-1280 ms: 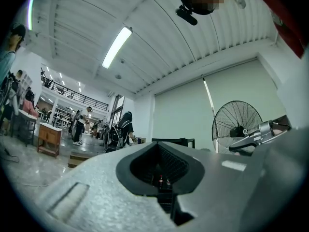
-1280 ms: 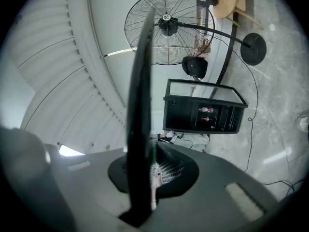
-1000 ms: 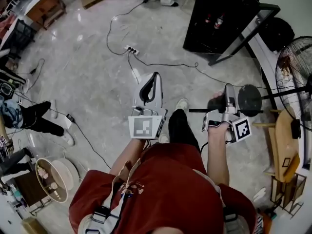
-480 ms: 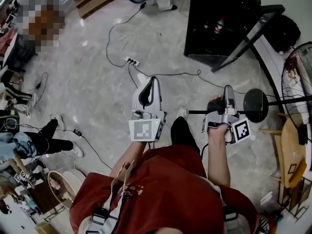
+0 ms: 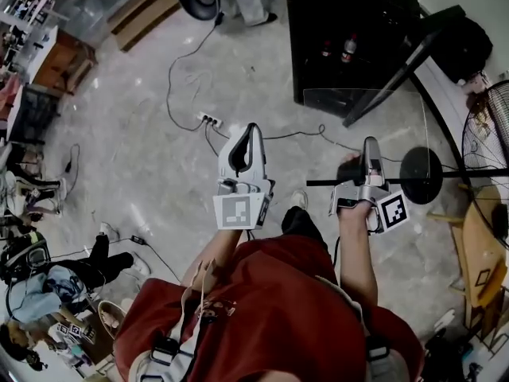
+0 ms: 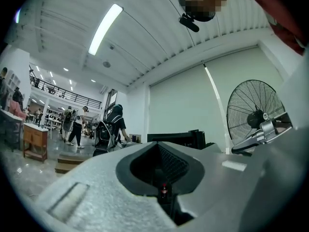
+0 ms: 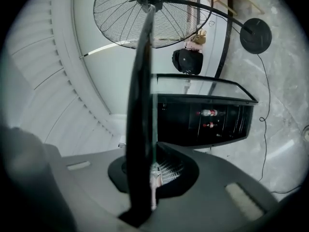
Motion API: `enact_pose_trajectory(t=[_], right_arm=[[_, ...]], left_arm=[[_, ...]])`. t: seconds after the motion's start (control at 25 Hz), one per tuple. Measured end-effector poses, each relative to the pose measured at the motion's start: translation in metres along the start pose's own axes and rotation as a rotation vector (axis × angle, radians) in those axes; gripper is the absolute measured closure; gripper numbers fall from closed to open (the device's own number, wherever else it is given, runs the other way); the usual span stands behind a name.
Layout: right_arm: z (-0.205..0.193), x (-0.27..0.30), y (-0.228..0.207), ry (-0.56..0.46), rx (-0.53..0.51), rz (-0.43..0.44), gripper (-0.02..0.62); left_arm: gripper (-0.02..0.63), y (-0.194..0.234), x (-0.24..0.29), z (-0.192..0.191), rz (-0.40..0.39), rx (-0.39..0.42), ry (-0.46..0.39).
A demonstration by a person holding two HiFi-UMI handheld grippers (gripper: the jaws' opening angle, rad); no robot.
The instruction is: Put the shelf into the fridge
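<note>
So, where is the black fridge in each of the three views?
Head view: fridge at top, right of centre.
Left gripper view: dark top edge at centre, just above the jaws.
Right gripper view: right of centre, bottles inside.
Shared landmark: the standing fan.

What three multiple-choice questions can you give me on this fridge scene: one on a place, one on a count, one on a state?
1. Where is the glass shelf?
A. In the right tool
B. Inside the fridge
C. Flat on the floor

2. How many bottles show inside the black fridge?
A. None
B. Two
C. Five

3. How is the left tool?
A. Shut on the shelf
B. Wide open
C. Shut and empty

Answers:
1 A: the right gripper view shows the shelf's edge clamped between that tool's jaws.
2 B: two bottles lie one above the other in the open fridge.
3 C: the left gripper view shows its jaws together with nothing between them.
</note>
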State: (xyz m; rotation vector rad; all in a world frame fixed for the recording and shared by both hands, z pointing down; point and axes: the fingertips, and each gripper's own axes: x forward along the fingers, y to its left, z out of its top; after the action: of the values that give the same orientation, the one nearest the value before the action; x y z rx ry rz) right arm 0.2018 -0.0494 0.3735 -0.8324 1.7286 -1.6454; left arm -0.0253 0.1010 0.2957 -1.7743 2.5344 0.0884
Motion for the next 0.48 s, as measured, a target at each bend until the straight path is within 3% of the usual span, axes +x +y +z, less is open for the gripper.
enact_pose_trajectory(t=[0.48], right_arm=[[0.012,0.067,-0.013,-0.063,0.002,-0.033,0.586]], left_arm=[[0.600,0.005,0.106,-0.007,-0.093,0.001,-0.020]])
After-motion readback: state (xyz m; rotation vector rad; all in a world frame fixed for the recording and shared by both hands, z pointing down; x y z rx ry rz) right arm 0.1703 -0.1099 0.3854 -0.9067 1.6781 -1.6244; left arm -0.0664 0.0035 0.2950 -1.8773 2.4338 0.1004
